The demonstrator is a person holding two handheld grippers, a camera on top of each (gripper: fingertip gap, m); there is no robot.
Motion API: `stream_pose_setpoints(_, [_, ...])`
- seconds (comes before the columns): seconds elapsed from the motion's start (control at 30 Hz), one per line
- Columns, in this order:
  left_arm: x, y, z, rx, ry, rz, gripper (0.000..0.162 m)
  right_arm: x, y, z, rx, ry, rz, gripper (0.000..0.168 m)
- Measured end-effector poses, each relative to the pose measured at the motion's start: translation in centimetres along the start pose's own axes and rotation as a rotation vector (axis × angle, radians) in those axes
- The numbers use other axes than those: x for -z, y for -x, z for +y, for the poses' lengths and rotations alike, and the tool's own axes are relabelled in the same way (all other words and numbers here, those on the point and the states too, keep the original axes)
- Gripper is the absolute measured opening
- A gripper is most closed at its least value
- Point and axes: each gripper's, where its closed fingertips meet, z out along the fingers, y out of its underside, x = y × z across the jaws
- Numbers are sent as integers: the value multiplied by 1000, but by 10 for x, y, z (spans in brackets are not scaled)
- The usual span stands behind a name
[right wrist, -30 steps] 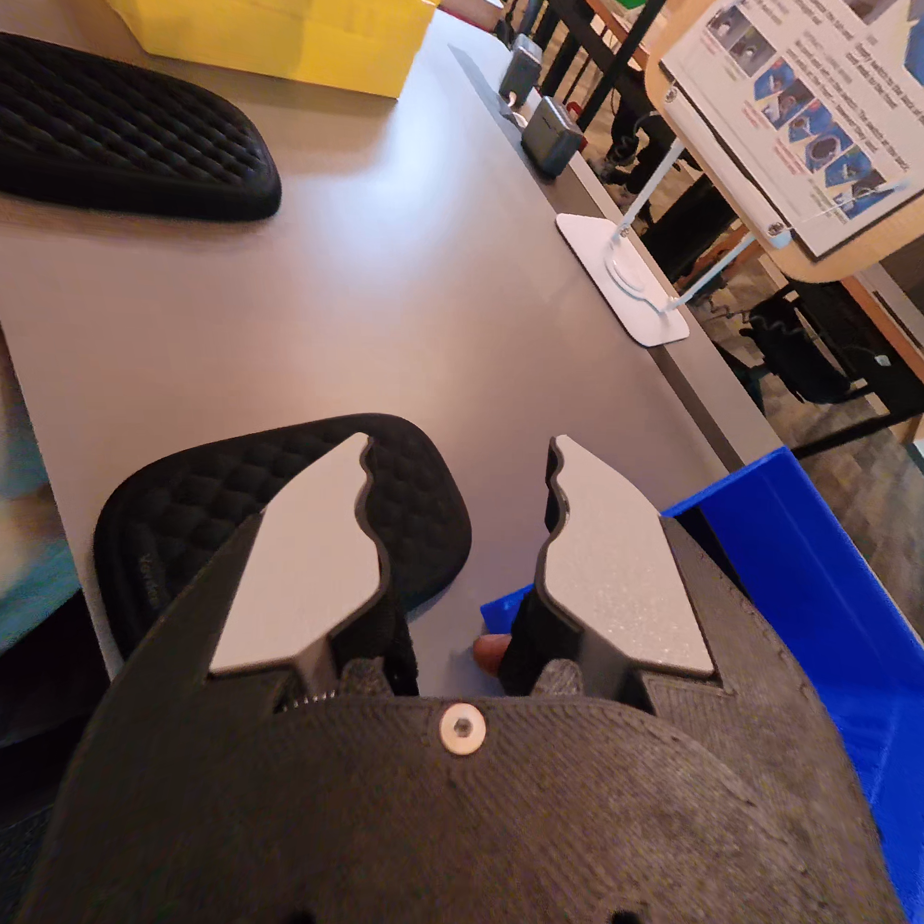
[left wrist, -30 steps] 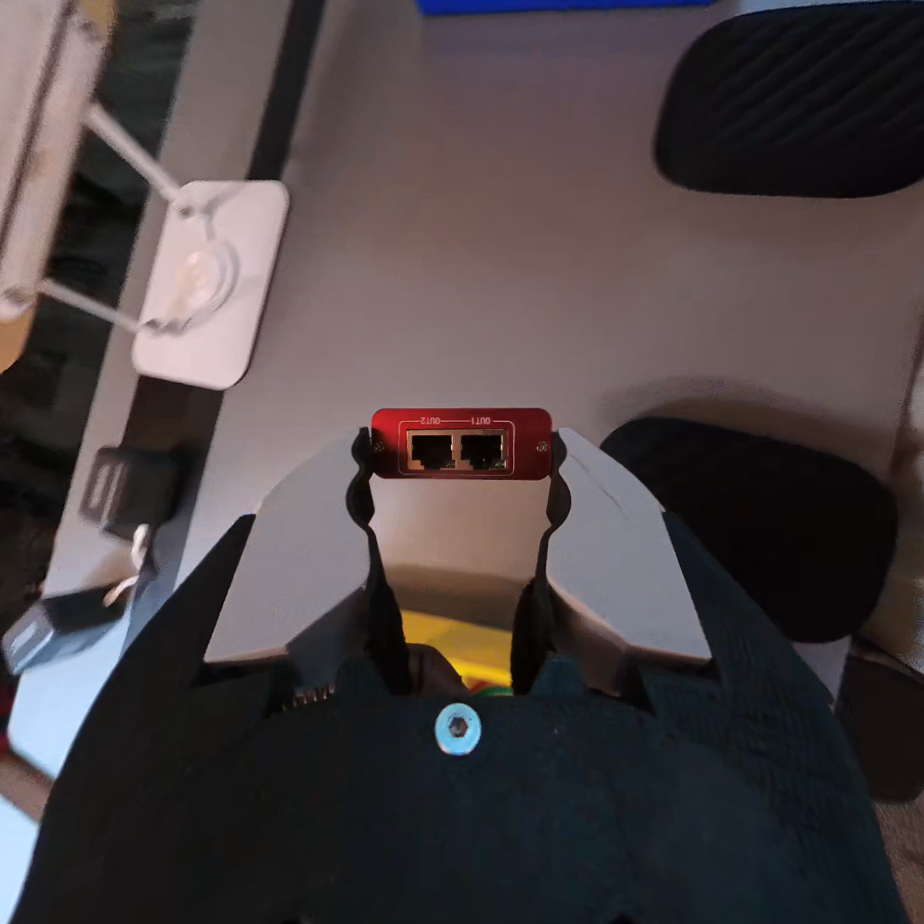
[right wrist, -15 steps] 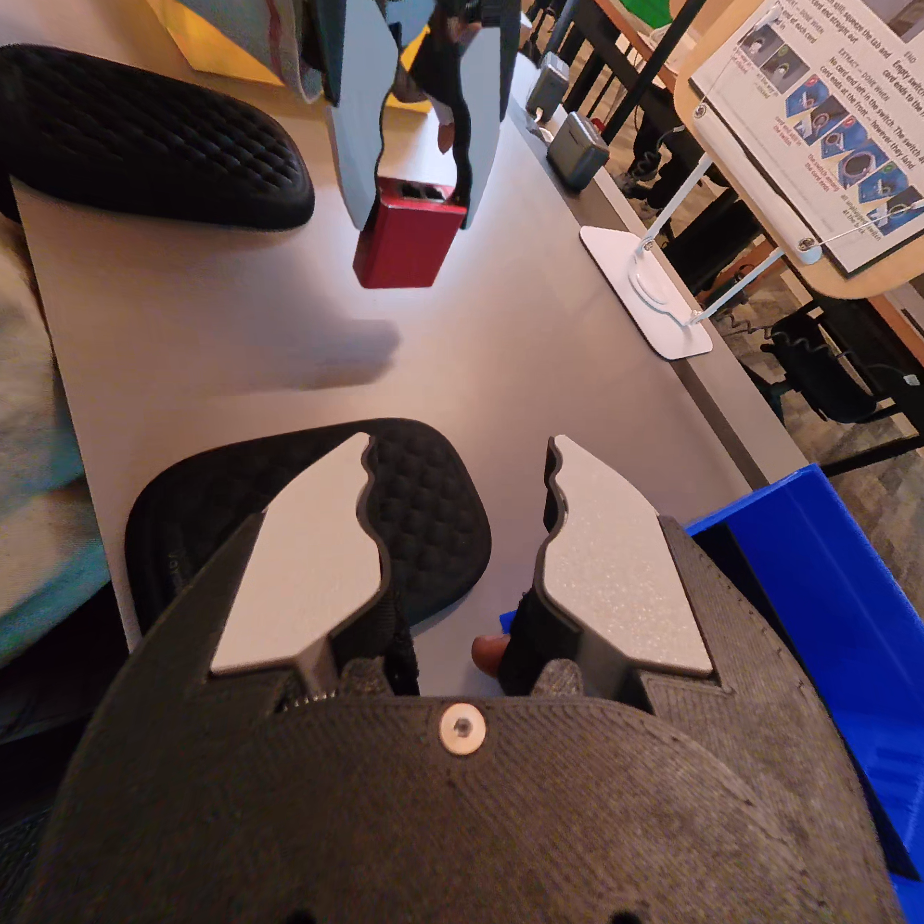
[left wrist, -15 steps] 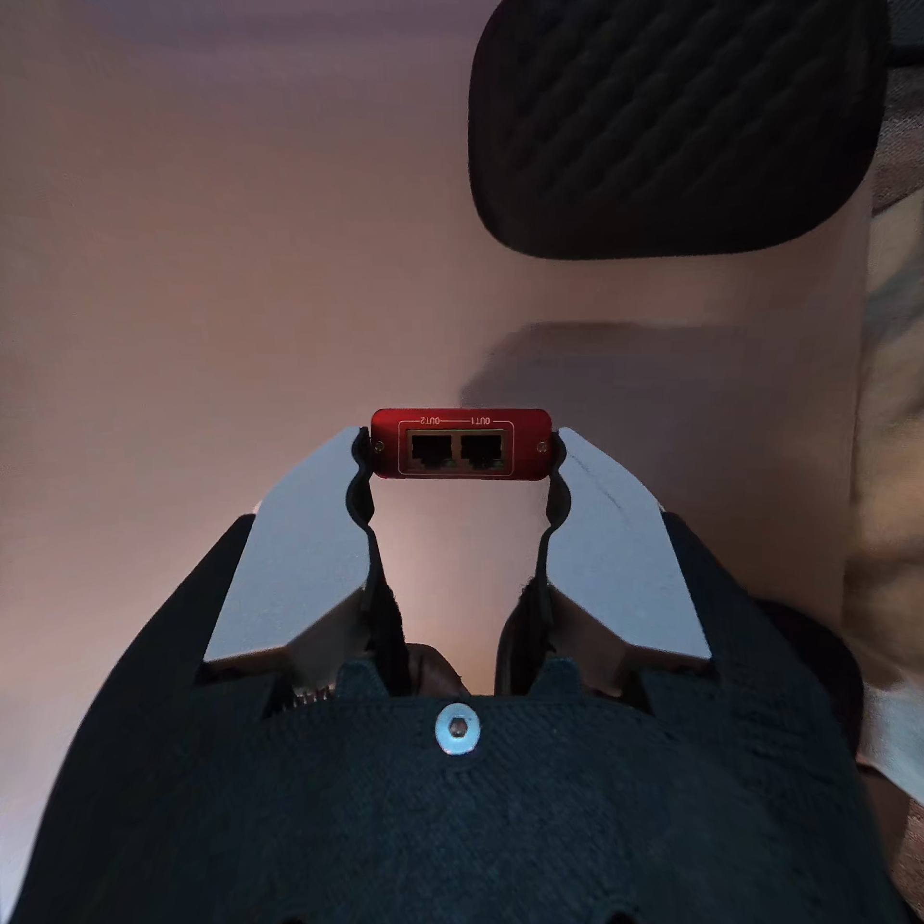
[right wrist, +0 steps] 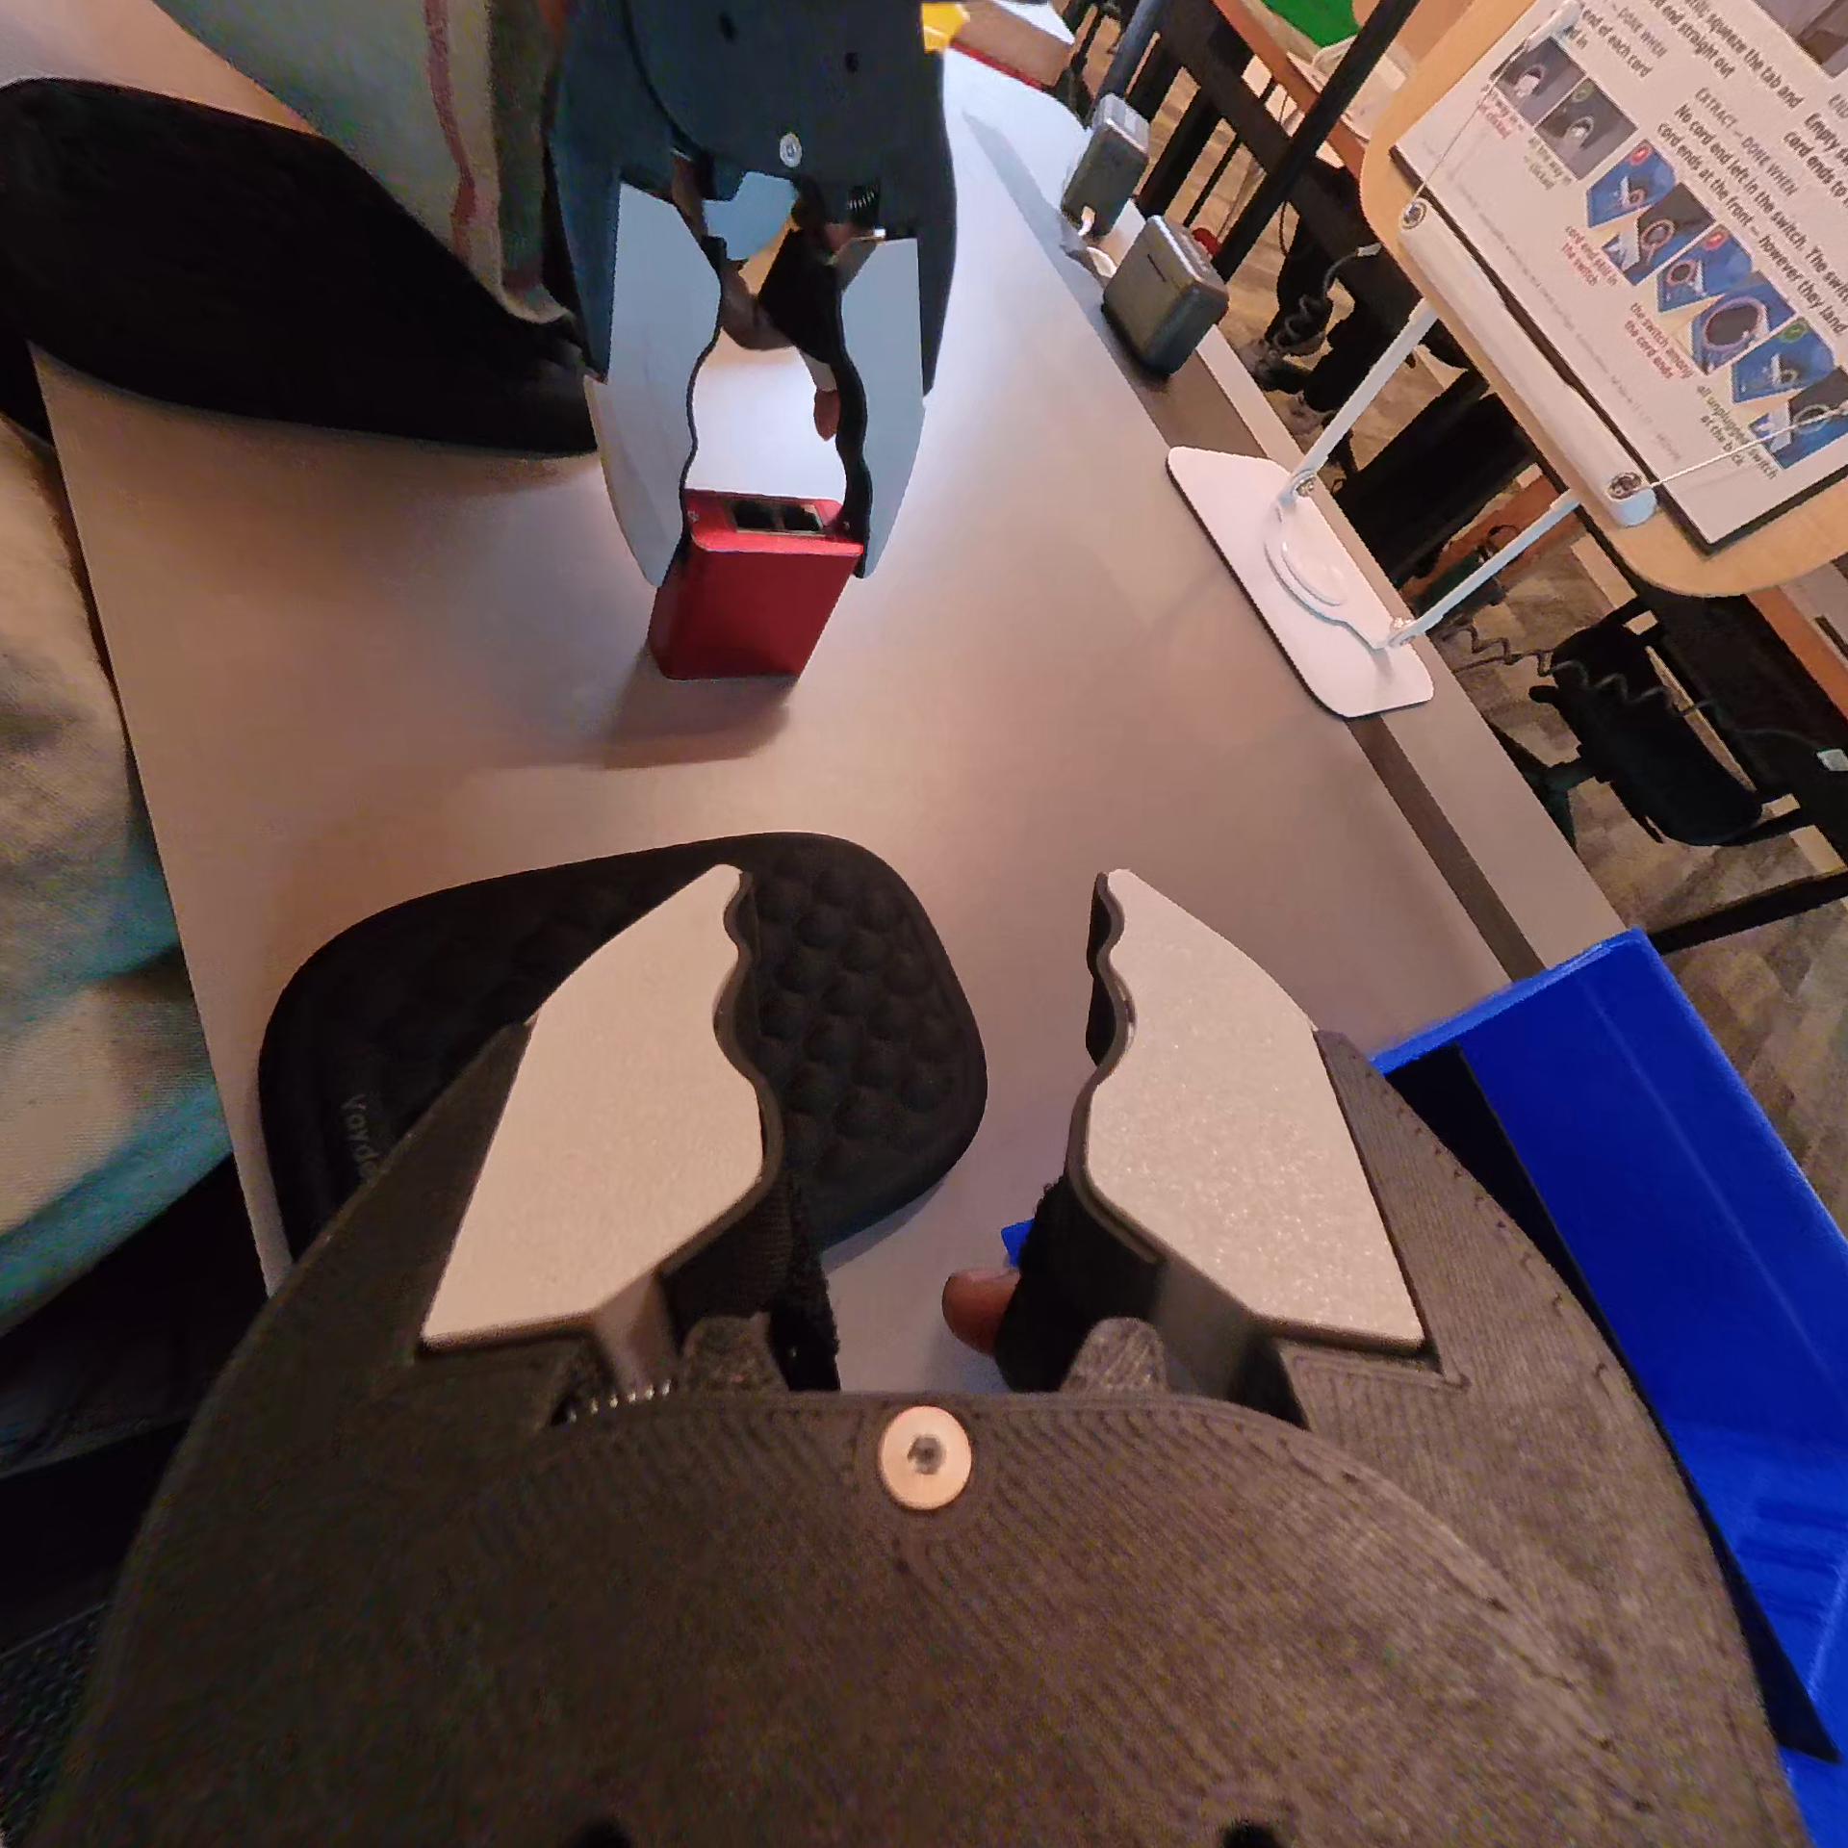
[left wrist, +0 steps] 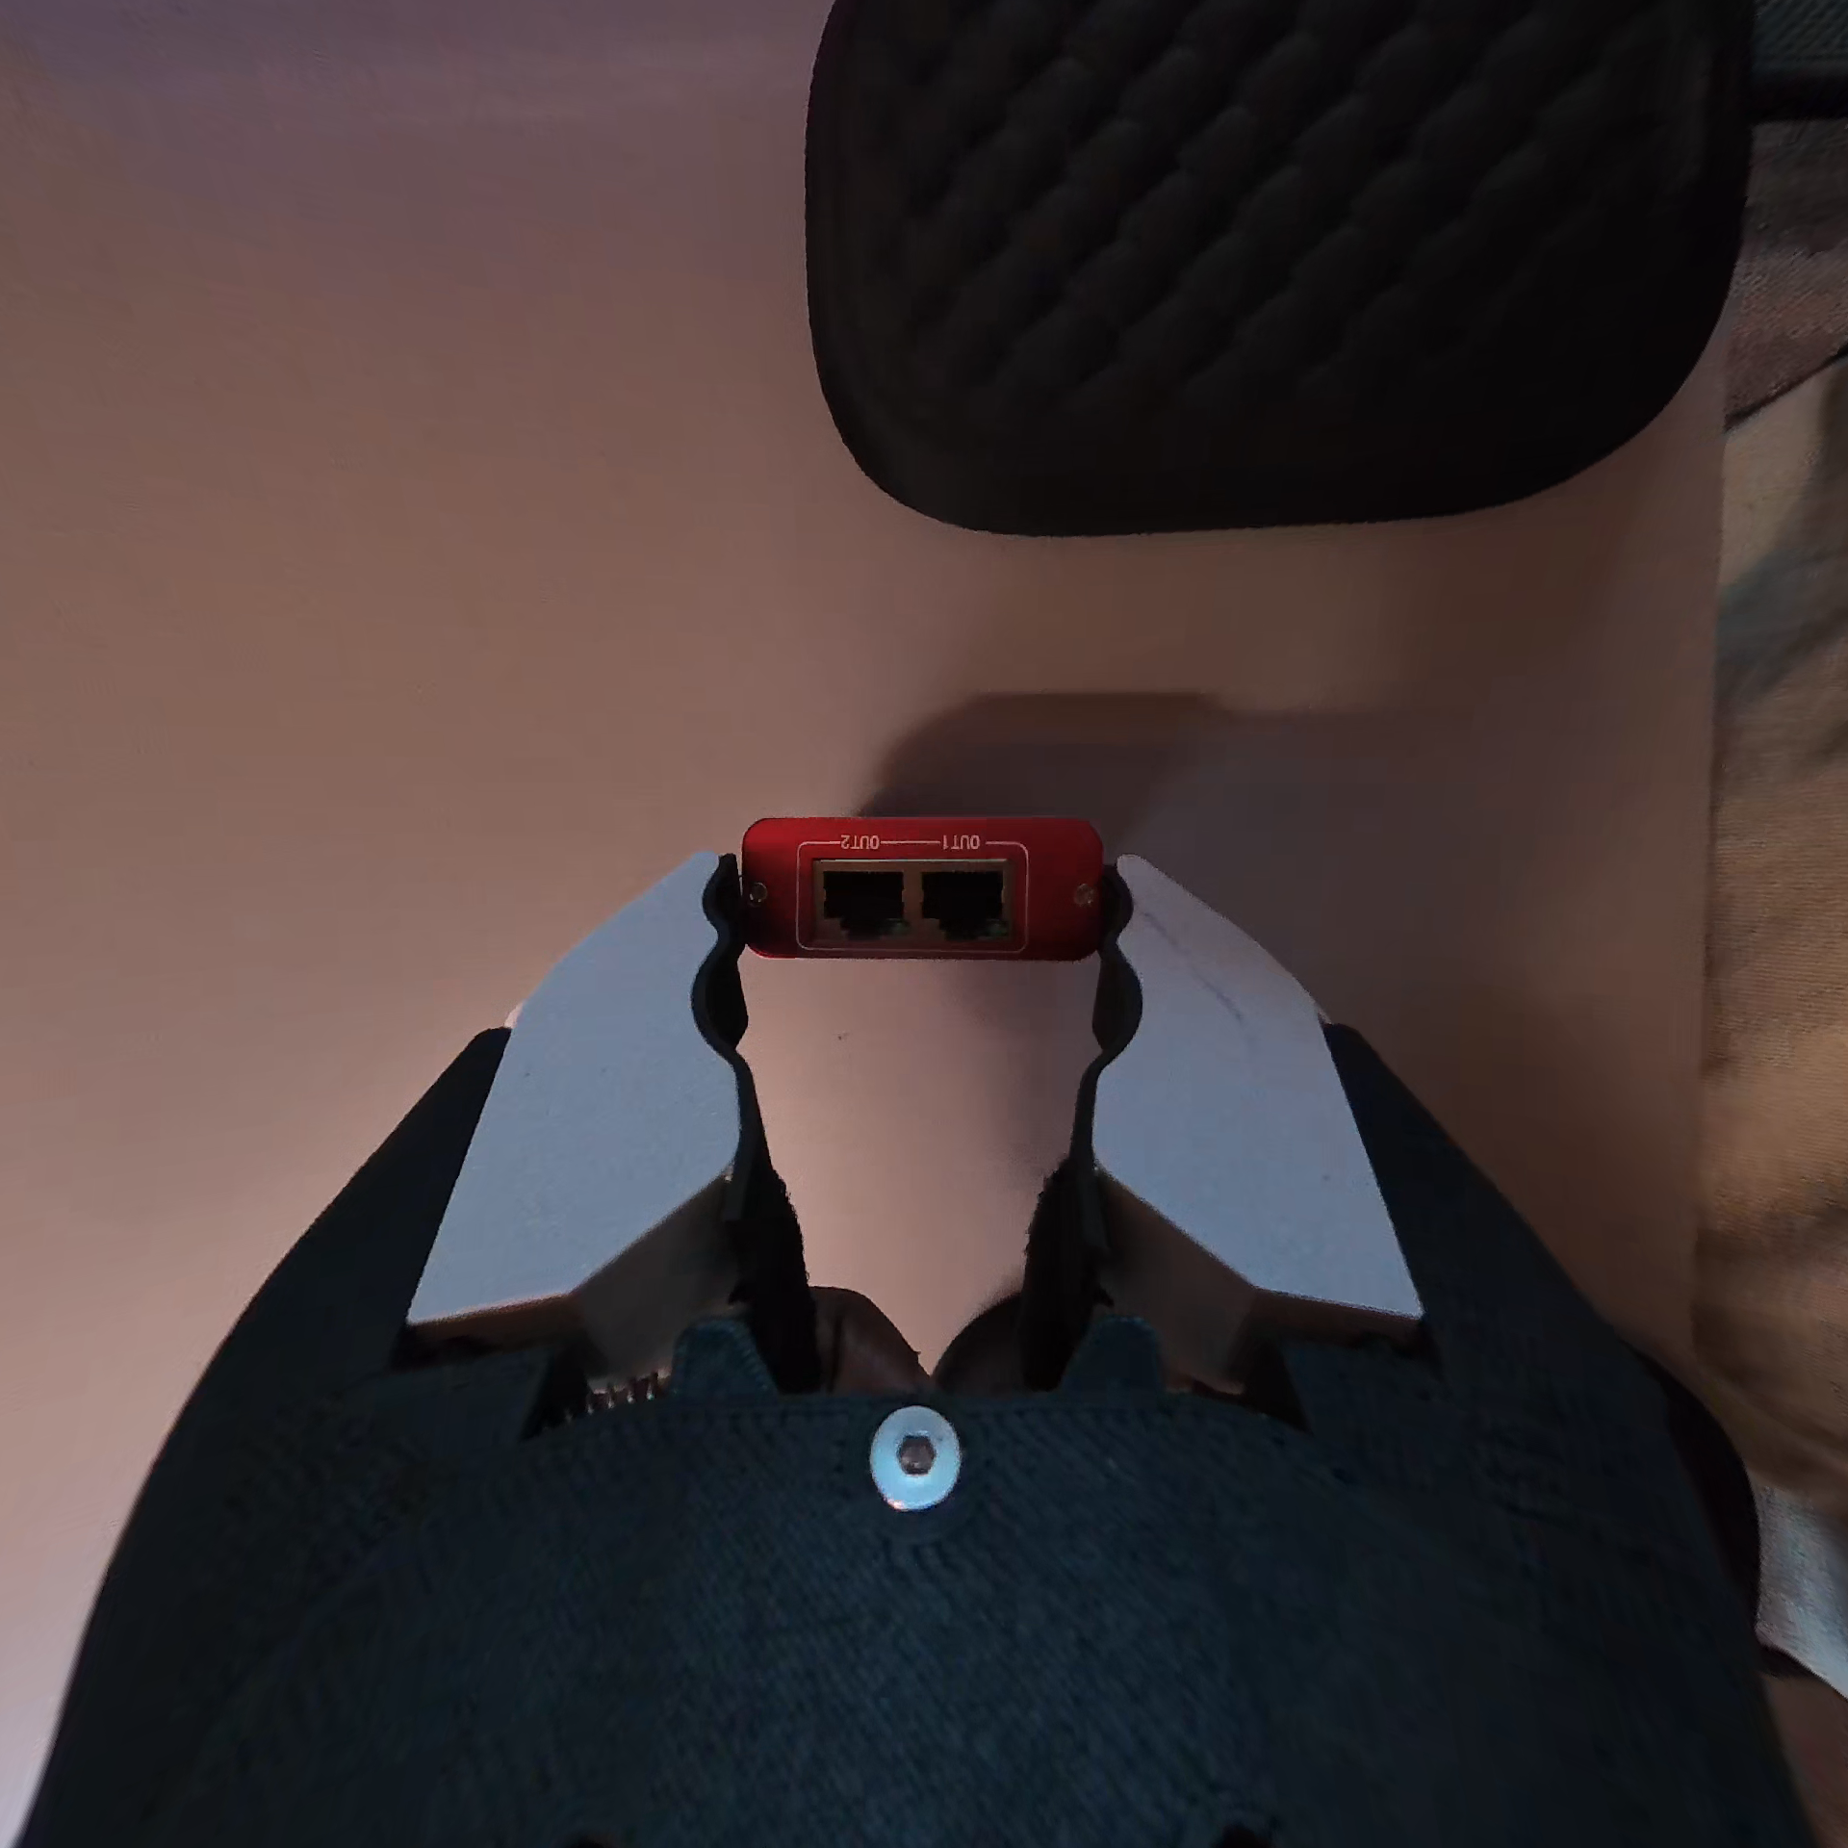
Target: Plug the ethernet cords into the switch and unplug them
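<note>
A small red switch [left wrist: 922, 890] with two empty ports facing up sits between the tips of my left gripper [left wrist: 922, 900], which is shut on its two sides. In the right wrist view the left gripper [right wrist: 762, 510] points straight down and the red switch [right wrist: 745, 600] stands on end with its lower end on the grey table [right wrist: 1000, 700]. My right gripper [right wrist: 915, 900] is open and empty, low over the table's near edge, above a black pad [right wrist: 860, 1010]. No ethernet cord shows in either view.
A second black pad [left wrist: 1280, 250] lies beyond the switch; it also shows at the far left in the right wrist view [right wrist: 200, 280]. A blue bin [right wrist: 1650, 1200] stands at the right. A white stand base [right wrist: 1300, 590] holds an instruction sheet [right wrist: 1650, 230]. Two small grey boxes [right wrist: 1165, 285] sit at the far edge. Across from one pair of fingers to the other is roughly 15 centimeters.
My left gripper has carried the red switch across and down until its lower end rests on the table. The right gripper has stayed open and nearly still.
</note>
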Motion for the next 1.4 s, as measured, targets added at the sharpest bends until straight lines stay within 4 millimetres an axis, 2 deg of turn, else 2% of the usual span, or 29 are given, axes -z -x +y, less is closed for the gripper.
stream_pose_setpoints(0.13, [0, -1, 1, 18, -23, -5, 68, -1, 0, 0, -3, 3, -6, 65])
stream_pose_setpoints(0.17, [1, -1, -1, 31, -39, 0, 77, -2, 0, 0, -3, 3, -8, 65])
stream_pose_setpoints(0.23, [10, -2, -8, 59, -104, 1, 84, -4, 1, 1, -6, 10, -14, 65])
stream_pose_setpoints(0.33, [48, 7, -20, 118, -261, -88, 85, -4, 2, 3, -7, 29, -12, 65])
stream_pose_setpoints(0.43, [108, 18, -12, 227, -423, -247, 80, -4, 1, 4, -14, 28, -10, 65])
stream_pose_setpoints(0.5, [148, 23, 12, 325, -487, -353, 76, -5, 1, 3, -18, 19, -15, 65])
stream_pose_setpoints(0.6, [197, 27, 74, 474, -480, -542, 69, -11, 4, 1, -19, 8, -34, 65])
stream_pose_setpoints(0.73, [233, 19, 169, 667, -340, -695, 60, -23, 11, -2, -12, 5, -74, 65])
stream_pose_setpoints(0.8, [235, 6, 212, 751, -229, -701, 58, -29, 14, -4, -14, 4, -94, 66])
stream_pose_setpoints(0.9, [224, -20, 263, 833, -55, -643, 55, -35, 16, -4, -13, 10, -104, 66])
stream_pose_setpoints(0.97, [216, -33, 290, 874, 31, -624, 48, -37, 17, -5, -12, 14, -110, 66])
stream_pose_setpoints(1.0, [212, -39, 297, 890, 45, -606, 44, -37, 17, -5, -9, 18, -111, 66])
stream_pose_setpoints(1.1, [198, -48, 307, 904, 47, -542, 37, -36, 18, -6, -3, 22, -110, 66])
stream_pose_setpoints(1.17, [194, -46, 309, 918, 23, -533, 17, -35, 19, -6, -3, 23, -108, 66])
stream_pose_setpoints(1.23, [194, -46, 304, 912, -18, -514, 8, -35, 19, -6, -1, 30, -103, 66])
stream_pose_setpoints(1.4, [222, -34, 285, 851, -137, -638, 6, -34, 19, -7, 6, 33, -99, 65])
